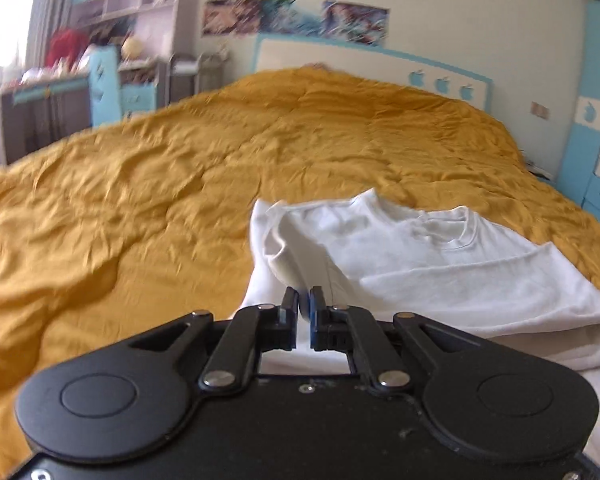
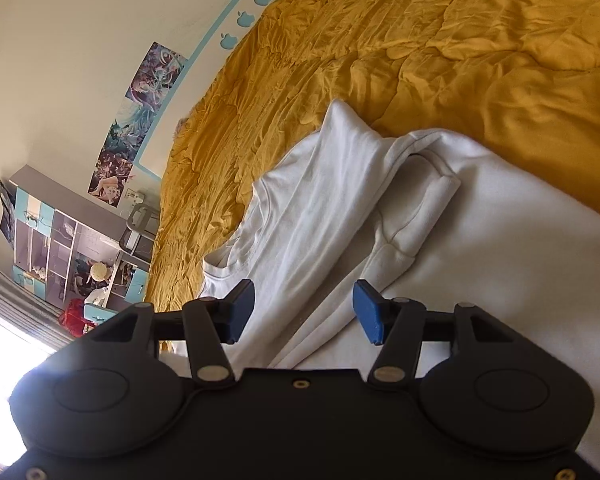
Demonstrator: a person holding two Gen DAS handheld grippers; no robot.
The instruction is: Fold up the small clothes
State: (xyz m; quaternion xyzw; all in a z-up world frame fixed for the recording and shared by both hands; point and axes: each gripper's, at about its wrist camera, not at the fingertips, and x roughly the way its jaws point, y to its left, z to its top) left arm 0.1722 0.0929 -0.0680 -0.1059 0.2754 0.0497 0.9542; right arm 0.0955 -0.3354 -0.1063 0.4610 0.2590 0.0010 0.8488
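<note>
Centrally, a white T-shirt is spread on the mustard-yellow bedspread, with one side and its sleeve already folded over the body; the collar is seen toward the headboard. A raised fold of the shirt is pinched between the nearly closed jaws of the left gripper. The right gripper is held above the shirt with its blue pads standing about half apart, and nothing is gripped by them. Posters are seen on the wall behind.
</note>
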